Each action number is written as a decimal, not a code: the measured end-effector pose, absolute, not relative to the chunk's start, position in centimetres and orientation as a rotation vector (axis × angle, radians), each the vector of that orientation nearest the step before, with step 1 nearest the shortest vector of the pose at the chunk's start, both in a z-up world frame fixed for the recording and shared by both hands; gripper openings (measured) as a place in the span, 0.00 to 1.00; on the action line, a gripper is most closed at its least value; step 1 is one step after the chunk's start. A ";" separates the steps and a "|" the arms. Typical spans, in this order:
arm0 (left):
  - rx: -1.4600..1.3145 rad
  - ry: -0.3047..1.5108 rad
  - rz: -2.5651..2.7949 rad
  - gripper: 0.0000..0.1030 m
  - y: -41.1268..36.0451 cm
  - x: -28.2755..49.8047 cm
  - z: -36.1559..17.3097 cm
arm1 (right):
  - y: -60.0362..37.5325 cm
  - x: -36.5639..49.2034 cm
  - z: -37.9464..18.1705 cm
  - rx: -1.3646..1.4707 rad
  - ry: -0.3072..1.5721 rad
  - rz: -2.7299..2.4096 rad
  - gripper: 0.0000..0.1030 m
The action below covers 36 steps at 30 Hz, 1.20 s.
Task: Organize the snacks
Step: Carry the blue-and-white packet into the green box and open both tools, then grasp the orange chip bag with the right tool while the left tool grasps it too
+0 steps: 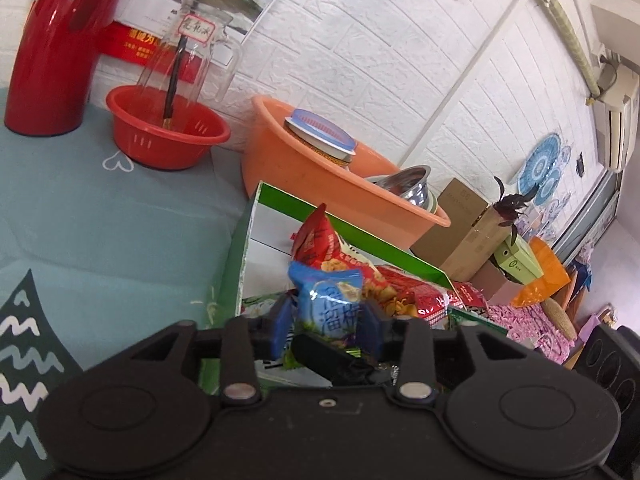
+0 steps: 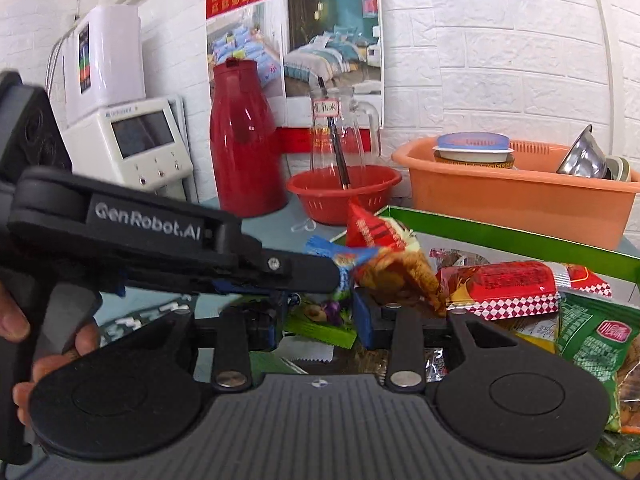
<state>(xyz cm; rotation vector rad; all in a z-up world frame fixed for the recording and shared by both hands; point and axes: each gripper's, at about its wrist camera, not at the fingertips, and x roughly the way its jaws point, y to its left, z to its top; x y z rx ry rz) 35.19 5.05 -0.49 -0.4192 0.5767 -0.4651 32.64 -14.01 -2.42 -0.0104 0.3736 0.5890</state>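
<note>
A teal tablecloth (image 1: 100,220) is seen under everything. At the far right an orange basin (image 1: 304,176) is set, with a red thermos (image 2: 240,140) and a red bowl (image 2: 344,192) to its left. Nearer, a green-edged box (image 1: 352,232) is filled with snack packets. A blue snack packet (image 1: 332,300) is seen between the parted jaws of the left gripper (image 1: 326,320); whether it is pinched cannot be told. The right gripper (image 2: 320,320) is held open over the box, nothing between its fingers.
</note>
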 end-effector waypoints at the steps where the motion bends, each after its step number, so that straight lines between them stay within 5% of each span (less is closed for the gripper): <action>1: -0.410 0.567 -0.461 0.64 5.0 34.9 -0.4 | -14.0 32.3 -2.5 -0.028 0.357 0.592 0.69; 2: -0.401 0.555 -0.453 0.76 5.0 34.5 -0.3 | -14.0 31.9 -2.5 -0.042 0.344 0.591 0.86; 3: -0.394 0.542 -0.443 1.00 4.9 34.1 -0.1 | -14.1 31.5 -2.5 -0.046 0.327 0.582 0.95; 4: -0.391 0.529 -0.434 1.00 4.9 33.7 0.1 | -14.3 31.2 -2.4 -0.048 0.309 0.570 1.00; 19: -0.343 0.543 -0.359 1.00 3.5 25.2 3.3 | -20.6 23.6 0.1 -0.018 0.310 0.497 1.00; 36: -0.346 0.697 -0.487 1.00 -2.4 21.1 -1.8 | -25.7 18.2 -5.3 0.101 0.516 0.411 1.00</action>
